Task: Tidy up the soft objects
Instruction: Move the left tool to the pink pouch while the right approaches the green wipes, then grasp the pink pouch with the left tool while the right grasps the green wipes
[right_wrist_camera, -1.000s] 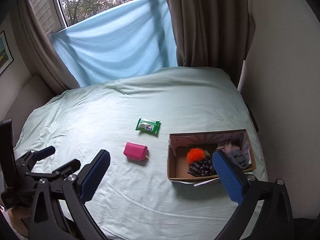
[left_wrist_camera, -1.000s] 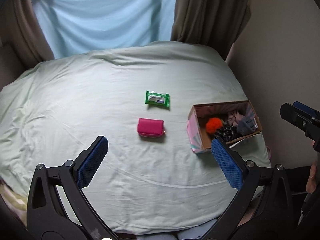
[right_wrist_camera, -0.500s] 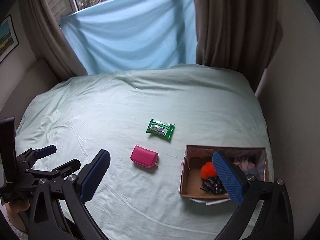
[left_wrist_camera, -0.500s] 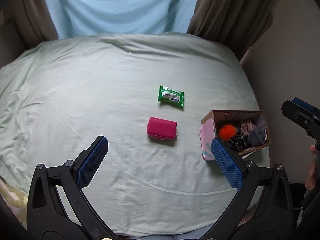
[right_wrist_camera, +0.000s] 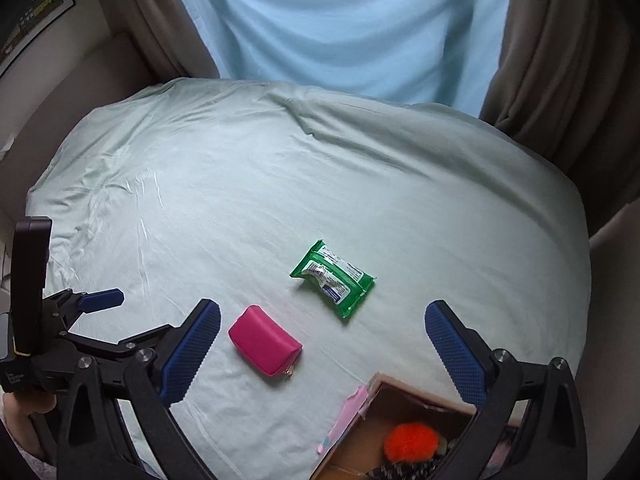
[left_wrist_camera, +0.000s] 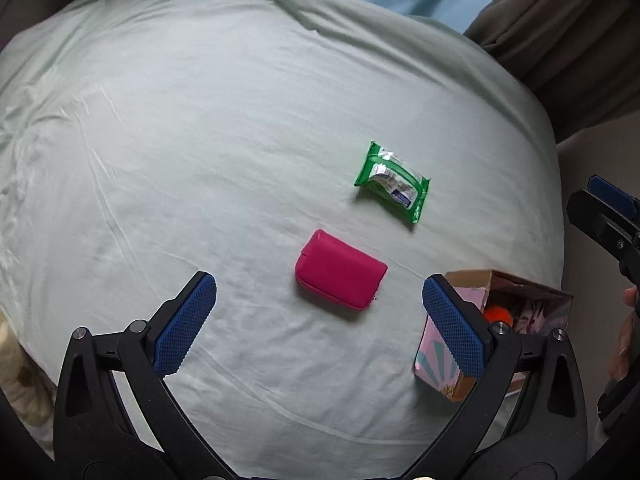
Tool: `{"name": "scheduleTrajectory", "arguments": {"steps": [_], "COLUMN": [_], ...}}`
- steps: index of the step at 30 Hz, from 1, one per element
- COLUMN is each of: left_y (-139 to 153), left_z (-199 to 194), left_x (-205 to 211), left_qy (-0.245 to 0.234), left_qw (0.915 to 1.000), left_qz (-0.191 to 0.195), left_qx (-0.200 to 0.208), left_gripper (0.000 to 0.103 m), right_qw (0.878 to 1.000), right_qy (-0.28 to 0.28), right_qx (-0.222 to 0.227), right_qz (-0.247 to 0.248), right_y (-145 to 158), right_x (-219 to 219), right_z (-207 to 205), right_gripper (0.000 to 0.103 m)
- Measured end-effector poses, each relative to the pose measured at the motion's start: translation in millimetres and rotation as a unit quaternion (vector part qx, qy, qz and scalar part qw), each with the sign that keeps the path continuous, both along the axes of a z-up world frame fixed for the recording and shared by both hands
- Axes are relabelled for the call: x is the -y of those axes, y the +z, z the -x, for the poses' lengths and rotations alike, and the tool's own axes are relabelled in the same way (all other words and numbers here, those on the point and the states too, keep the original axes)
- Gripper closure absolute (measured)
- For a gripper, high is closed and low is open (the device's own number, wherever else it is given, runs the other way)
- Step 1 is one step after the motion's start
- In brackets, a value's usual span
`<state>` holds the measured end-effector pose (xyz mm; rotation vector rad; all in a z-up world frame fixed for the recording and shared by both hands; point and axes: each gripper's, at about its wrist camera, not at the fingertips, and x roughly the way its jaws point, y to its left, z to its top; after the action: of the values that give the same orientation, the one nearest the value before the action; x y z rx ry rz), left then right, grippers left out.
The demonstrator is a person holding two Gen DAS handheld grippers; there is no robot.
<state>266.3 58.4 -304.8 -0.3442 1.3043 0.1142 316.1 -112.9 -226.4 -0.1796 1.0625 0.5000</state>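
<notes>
Left gripper (left_wrist_camera: 319, 312) and right gripper (right_wrist_camera: 322, 348) both gape wide, empty, above bed (left_wrist_camera: 200, 140); pink pouch (left_wrist_camera: 340, 280) dead ahead, green wipes pack (left_wrist_camera: 394, 182) at 1 o'clock, both likely bound for cardboard box (left_wrist_camera: 468, 278) at 3 o'clock.

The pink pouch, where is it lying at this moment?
In the left wrist view the pink pouch lies on the pale green bedsheet, between the green wipes packet and the cardboard box.

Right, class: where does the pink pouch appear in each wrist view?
Left wrist: pink pouch lies low centre, between the open fingers.
Right wrist: pink pouch lies lower left of centre, by the left finger.
Shared landmark: the green packet, just beyond the pouch in both.
</notes>
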Motion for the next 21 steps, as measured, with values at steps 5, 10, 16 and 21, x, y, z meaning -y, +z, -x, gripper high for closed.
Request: {"name": "scheduleTrajectory", "arguments": {"steps": [5,10,16,21], "left_y": [-65,-113,-156,-180], "left_z": [-14,-17,-23,-24], "left_x": [1,5,11,19], "left_qy": [0.054,0.107,0.214,0.274], "left_qw": [0.9956,0.9855,0.9581,0.9396], "left_qz": [0.037,0.077,0.136,0.144], "left_qx": [-0.067,-0.107,-0.133,-0.146], "left_gripper": [0.000,0.000,0.000,0.002], "right_qw": [0.997,0.984,0.956,0.936], "right_qy": [0.074,0.155,0.261,0.307], "right_qx": [-0.018,-0.055,-0.074,-0.108], "right_qz": [0.033,0.065,0.111,0.133], "right_y": [-53,-111,-169,-216], "right_x": [-17,-32,-54,-68], "right_z": [-46,-79,-102,-115], "right_gripper": [0.001,0.001,0.001,0.002]}}
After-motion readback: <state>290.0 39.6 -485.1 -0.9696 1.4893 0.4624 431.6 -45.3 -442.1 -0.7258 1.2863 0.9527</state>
